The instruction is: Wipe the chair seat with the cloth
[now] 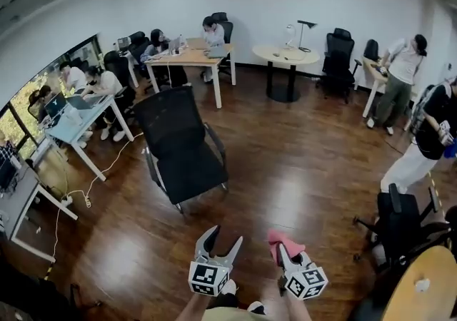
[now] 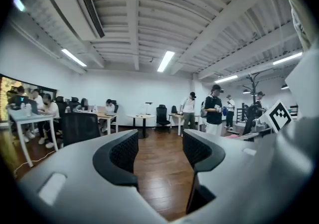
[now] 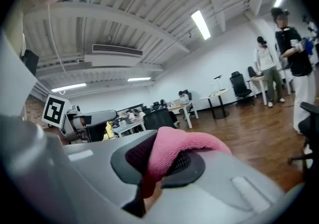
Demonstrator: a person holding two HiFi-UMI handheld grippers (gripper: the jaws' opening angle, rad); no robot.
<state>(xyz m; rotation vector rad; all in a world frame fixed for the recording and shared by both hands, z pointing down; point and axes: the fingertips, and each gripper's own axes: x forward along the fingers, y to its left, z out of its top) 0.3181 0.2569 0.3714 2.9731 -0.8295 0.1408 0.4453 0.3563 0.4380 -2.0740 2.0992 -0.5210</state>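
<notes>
The black chair stands ahead and slightly left of you, its seat well apart from both grippers. Your right gripper is clenched on the pink cloth, so it must go forward and leftward. Your left gripper, jaws apart and empty, looks nearer the seat.

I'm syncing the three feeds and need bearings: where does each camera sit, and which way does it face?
Head view: on the person's head, facing steeply down at the chair; left gripper and right gripper show at the bottom.
Left gripper view: on the left gripper, facing level across the room; its open jaws show.
Right gripper view: on the right gripper, tilted up toward the ceiling; its jaws hold the cloth.
Shared: all three show the round table.
</notes>
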